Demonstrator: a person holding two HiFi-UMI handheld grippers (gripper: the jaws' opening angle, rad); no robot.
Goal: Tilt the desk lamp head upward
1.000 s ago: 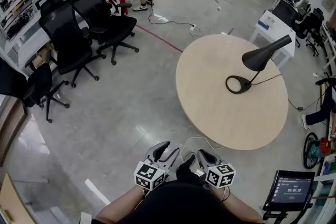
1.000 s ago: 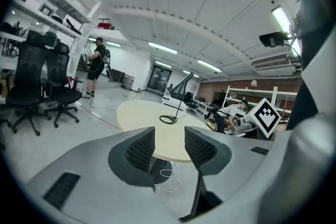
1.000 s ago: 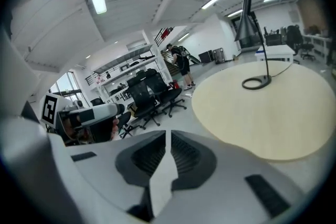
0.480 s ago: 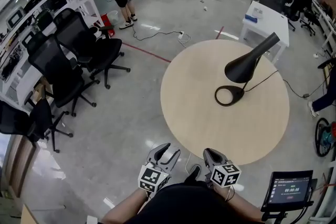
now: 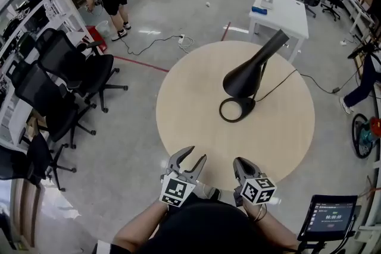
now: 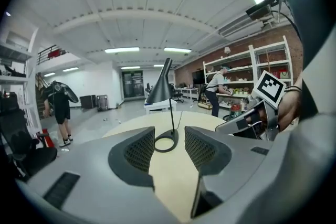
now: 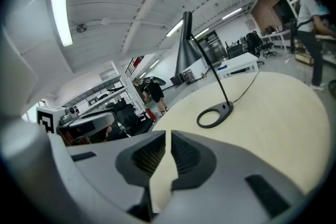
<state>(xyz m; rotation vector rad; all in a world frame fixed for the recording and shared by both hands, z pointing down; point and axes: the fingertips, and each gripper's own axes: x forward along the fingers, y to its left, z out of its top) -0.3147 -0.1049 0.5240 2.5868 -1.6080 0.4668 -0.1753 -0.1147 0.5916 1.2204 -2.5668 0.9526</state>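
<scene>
Table [image 5: 184, 122] closer now; desk lamp [image 5: 250, 71] well beyond left gripper [image 5: 196, 155], open, and right gripper [image 5: 239, 162], closed empty.

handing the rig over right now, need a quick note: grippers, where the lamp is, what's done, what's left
Left gripper: jaws apart, empty, held at the near edge of the round table.
Right gripper: jaws together, holding nothing, beside the left one.
Desk lamp: stands mid-table on its ring base, with the black cone head angled down. Neither gripper touches it.
Done: nothing on the lamp yet.
Left: reach across, probably steady the base with one gripper, and tip the head upward with the other.
</scene>
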